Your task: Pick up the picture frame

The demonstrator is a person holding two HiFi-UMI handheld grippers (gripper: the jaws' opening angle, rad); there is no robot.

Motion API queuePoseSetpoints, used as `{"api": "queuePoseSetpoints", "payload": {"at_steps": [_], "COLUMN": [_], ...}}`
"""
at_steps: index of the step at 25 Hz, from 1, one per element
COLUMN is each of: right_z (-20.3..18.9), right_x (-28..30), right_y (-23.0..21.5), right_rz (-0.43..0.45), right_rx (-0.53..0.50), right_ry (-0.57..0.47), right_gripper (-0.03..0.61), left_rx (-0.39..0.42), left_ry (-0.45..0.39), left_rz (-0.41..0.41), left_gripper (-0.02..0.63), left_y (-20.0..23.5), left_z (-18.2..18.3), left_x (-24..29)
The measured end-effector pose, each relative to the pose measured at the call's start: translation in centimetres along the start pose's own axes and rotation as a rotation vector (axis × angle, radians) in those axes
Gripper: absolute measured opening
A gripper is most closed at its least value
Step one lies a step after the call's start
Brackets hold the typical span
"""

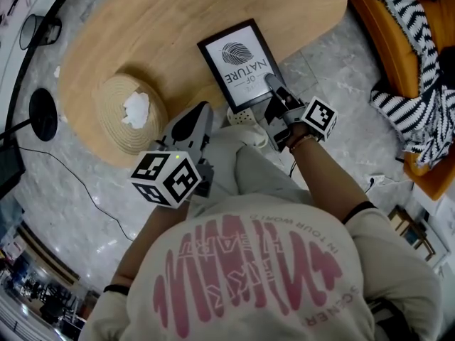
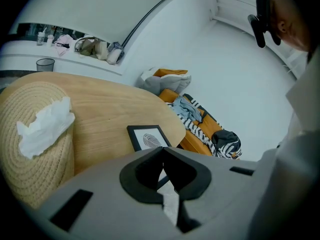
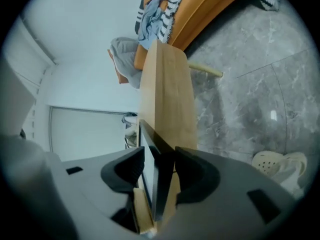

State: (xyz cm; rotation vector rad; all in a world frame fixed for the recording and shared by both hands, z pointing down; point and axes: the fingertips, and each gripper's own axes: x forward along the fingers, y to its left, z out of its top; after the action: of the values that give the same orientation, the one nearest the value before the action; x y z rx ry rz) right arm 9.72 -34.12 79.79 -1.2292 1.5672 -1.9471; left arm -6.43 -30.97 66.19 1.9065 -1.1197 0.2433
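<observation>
The person wears a cream T-shirt [image 1: 234, 219] printed in pink with wavy bars and lettering, pale trousers [image 1: 249, 165] and a thin black wristband [image 1: 114, 288] at lower left. The left gripper [image 1: 201, 111] and right gripper [image 1: 271, 81] are grey with black jaw pads. Each carries a cube of black-and-white square markers.

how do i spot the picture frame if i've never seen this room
Start at the oval wooden table on the grey marble floor and go to its near edge. The picture frame lies flat there, right of a round woven straw piece. It alone is a flat rectangle: black border, white mat, fingerprint print.
</observation>
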Motion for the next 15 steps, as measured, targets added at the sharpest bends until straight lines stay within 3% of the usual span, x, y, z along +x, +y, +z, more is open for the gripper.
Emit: {"api": "queuePoseSetpoints", "payload": {"at_steps": [4, 15], "right_z": [0.7, 0.4], "right_x": [-0.1, -0.6], "right_y": [0.4, 2.5], "right_rz": [0.074, 0.103], "right_rx": [0.094, 0.004], "right_ry": [-0.05, 0.012], "right_gripper": [0.146, 0.066], "left_rx": [0.003, 0.006], "left_ry": [-0.009, -0.073], "left_rz": [0.001, -0.007], "left_gripper": [0.003, 0.003], "left_y": [0.0, -1.2], "left_z": [0.3, 1.1], "left_x": [-0.1, -0.8]}}
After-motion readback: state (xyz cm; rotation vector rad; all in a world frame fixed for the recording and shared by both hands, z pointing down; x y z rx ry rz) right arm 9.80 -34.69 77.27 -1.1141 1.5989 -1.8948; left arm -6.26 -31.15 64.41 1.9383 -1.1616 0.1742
